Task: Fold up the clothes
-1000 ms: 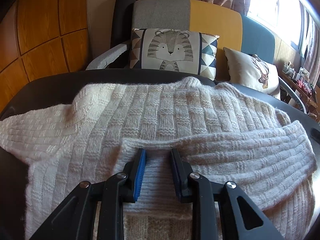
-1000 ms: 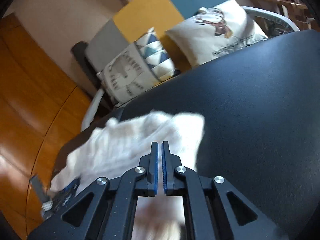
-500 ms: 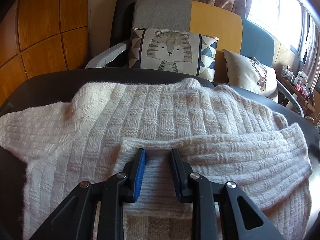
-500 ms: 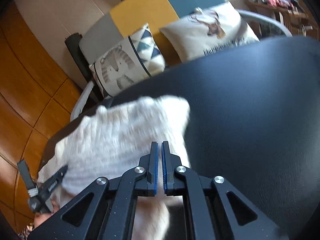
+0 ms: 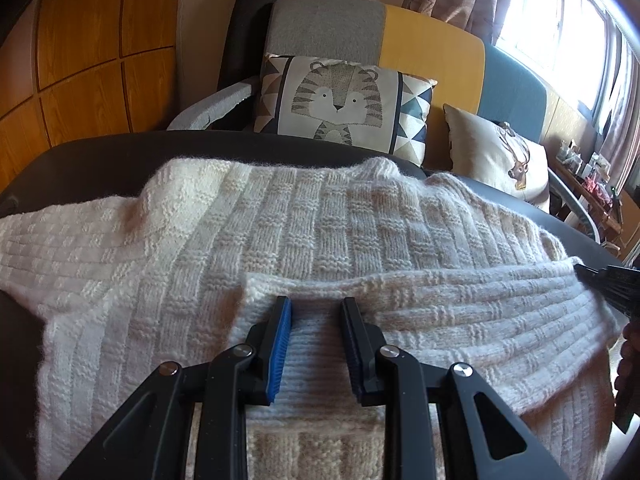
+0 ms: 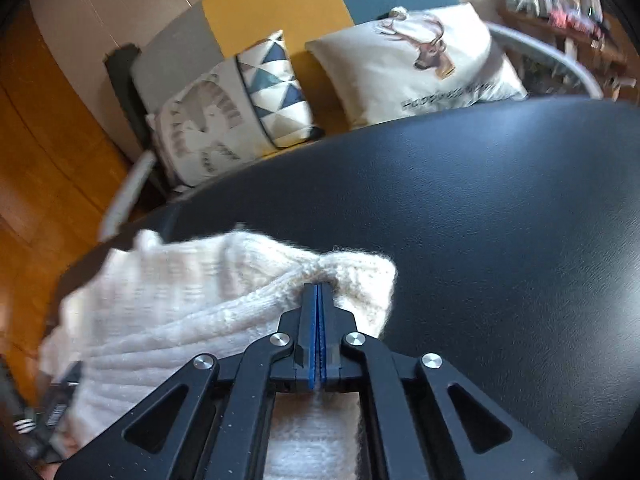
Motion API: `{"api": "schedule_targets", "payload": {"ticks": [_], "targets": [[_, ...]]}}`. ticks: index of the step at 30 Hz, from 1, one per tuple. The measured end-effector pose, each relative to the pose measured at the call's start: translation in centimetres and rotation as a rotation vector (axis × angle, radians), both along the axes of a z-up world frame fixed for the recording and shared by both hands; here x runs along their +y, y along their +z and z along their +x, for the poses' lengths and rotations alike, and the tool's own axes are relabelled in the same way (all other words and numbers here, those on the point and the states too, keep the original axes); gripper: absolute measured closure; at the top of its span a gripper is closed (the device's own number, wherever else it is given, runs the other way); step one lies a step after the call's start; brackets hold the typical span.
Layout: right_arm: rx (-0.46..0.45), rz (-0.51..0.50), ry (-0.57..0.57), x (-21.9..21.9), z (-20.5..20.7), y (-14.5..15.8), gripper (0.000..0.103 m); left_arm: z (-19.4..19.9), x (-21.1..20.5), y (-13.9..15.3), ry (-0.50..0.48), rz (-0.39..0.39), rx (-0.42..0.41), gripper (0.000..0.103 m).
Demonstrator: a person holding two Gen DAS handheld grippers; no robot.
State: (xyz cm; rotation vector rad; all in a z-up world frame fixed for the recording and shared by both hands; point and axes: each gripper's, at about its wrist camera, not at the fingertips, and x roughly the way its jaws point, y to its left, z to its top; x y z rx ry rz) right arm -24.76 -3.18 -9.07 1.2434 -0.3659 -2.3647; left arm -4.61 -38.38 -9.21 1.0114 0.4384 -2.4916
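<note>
A cream knitted sweater [image 5: 300,232] lies spread on the black table [image 5: 100,160]. One sleeve [image 5: 480,312] is folded across its body from the right. My left gripper [image 5: 316,302] sits on the sleeve's ribbed cuff [image 5: 316,344], which fills the gap between the blue pads. In the right wrist view my right gripper [image 6: 319,288] is shut, pad against pad. Its tips press into a puckered fold at the sweater [image 6: 180,312] edge. From the left wrist view, that gripper's black fingers [image 5: 612,284] and a hand [image 5: 630,344] show at the sleeve's right end.
Bare black table [image 6: 480,220] stretches to the right of the sweater. Behind the table stands a sofa with a tiger cushion [image 5: 340,104] and a deer cushion [image 5: 492,156]. Wooden wall panels [image 5: 80,60] are at the left, a cluttered shelf [image 5: 592,184] at the far right.
My right gripper, shut throughout, has moved up to the sweater's right edge and now digs into the fold; it has come into the left wrist view. The left gripper has stayed on the cuff.
</note>
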Motion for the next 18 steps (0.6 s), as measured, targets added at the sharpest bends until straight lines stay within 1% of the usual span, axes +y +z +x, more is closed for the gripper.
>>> {"api": "schedule_targets", "payload": {"ticks": [2,3,4,6,9,12,13,15,18], "targets": [[-0.001,-0.085,-0.022,1.9,1.3,1.1,0.096,0.0,0.0,0.0,0.001,-0.002,-0.001,0.078],[0.002,-0.114,-0.031,2.9,2.3,1.6,0.085,0.0,0.1,0.0,0.001,-0.005,-0.003,0.078],[-0.005,-0.113,-0.035,3.6,3.4,1.9,0.069,0.0,0.1,0.0,0.002,-0.007,-0.005,0.078],[-0.033,-0.064,-0.035,4.5,5.7,1.9,0.06,-0.1,0.2,0.1,0.002,-0.007,-0.005,0.078],[-0.045,-0.032,-0.015,5.3,8.7,1.0,0.06,0.0,0.2,0.1,0.004,0.004,0.001,0.078],[-0.048,-0.004,0.021,4.9,10.4,-0.1,0.06,0.0,0.2,0.1,0.004,0.01,0.004,0.078],[-0.052,-0.009,0.03,4.7,10.6,-0.5,0.06,0.0,0.1,0.1,0.004,0.01,0.004,0.078],[-0.032,-0.027,0.018,4.2,10.9,-0.9,0.06,0.0,0.0,0.1,0.004,0.012,0.004,0.078],[-0.032,-0.079,-0.001,3.5,10.6,-1.2,0.06,0.0,-0.1,0.1,0.004,0.019,0.008,0.078]]}}
